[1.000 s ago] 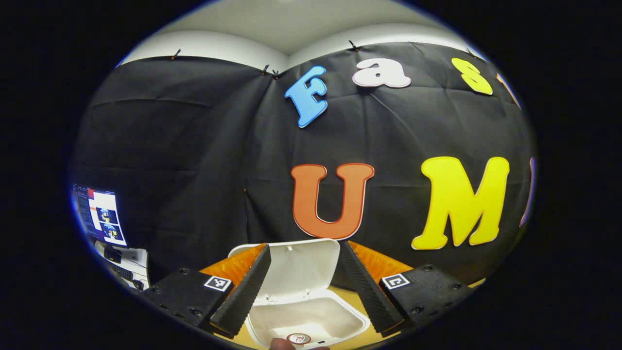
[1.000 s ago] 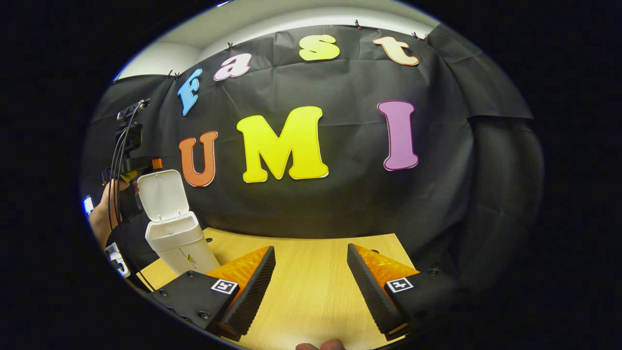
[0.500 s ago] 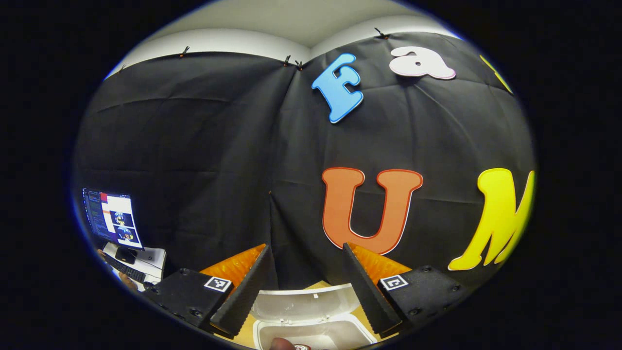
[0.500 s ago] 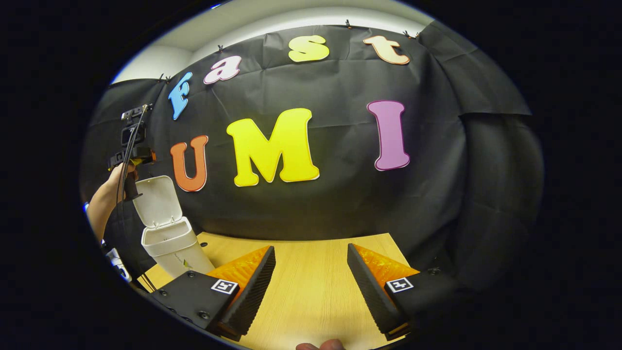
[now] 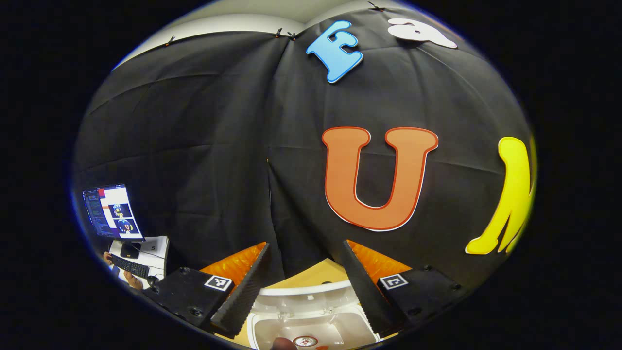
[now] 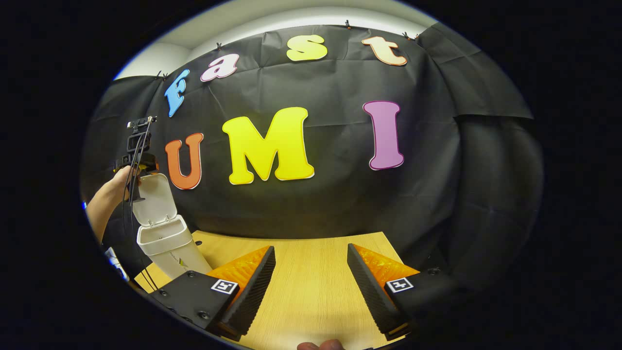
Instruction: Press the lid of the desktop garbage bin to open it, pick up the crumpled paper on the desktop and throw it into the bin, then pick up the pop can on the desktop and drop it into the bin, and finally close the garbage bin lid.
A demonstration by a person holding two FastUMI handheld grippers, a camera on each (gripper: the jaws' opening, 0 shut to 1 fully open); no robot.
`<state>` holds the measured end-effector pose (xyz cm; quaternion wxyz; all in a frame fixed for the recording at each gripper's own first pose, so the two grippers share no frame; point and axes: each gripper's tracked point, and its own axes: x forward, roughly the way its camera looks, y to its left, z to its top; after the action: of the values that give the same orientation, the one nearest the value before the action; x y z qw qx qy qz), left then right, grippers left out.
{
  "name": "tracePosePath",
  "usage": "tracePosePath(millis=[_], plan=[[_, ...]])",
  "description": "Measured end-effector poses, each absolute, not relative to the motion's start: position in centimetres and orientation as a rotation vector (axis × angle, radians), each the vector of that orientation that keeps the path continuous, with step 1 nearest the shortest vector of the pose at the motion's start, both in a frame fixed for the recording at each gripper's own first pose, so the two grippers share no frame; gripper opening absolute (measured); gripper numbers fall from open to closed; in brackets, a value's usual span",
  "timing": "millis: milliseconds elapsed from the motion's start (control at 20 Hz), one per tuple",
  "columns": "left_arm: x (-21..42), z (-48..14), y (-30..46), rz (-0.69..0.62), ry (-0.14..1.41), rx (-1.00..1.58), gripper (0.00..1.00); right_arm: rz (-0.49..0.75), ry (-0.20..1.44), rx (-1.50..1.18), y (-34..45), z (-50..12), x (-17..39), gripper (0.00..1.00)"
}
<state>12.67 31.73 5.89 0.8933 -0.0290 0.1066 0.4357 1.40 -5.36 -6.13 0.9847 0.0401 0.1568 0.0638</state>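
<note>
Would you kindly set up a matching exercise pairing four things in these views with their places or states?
Things:
1. lid
2. can
3. right gripper
4. monitor

States:
A. inside the bin
B. open above bare table
C. raised
D. lit, far left

Pairs: 1-C, 2-A, 3-B, 4-D

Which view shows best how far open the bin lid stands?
The right gripper view: it shows the white bin side-on, its lid raised and hinged back, the left gripper above it. The left gripper view looks down into the bin, with the lid foreshortened between its own fingers.
</note>
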Motion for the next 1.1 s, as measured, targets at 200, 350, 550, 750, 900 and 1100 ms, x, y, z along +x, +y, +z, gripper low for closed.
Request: tracePosePath(millis=[200, 350, 550, 750, 900, 1100], plan=[[11.4, 5.2, 29.9, 0.903, 0.221, -0.105, 0.94, 0.152, 0.319, 0.092, -5.1, -6.5, 1.1, 0.94], [10.3, 4.7, 27.8, 0.892, 0.189, -0.109, 0.93, 0.184, 0.329, 0.106, -4.8, -7.0, 0.7, 0.94], [8.4, 2.1, 24.5, 0.874, 0.181, -0.097, 0.89, 0.238, 0.335, 0.104, -3.9, -7.3, 0.0, 0.94], [7.0, -1.4, 21.2, 0.853, 0.184, -0.135, 0.89, 0.269, 0.340, 0.062, -4.1, -7.6, -0.6, 0.94], [6.4, -3.9, 19.2, 0.835, 0.182, -0.137, 0.92, 0.260, 0.357, 0.056, -4.6, -7.9, -0.6, 0.94], [5.8, -7.3, 18.1, 0.819, 0.235, -0.112, 0.92, 0.251, 0.361, 0.034, -5.0, -8.0, -0.9, 0.94]])
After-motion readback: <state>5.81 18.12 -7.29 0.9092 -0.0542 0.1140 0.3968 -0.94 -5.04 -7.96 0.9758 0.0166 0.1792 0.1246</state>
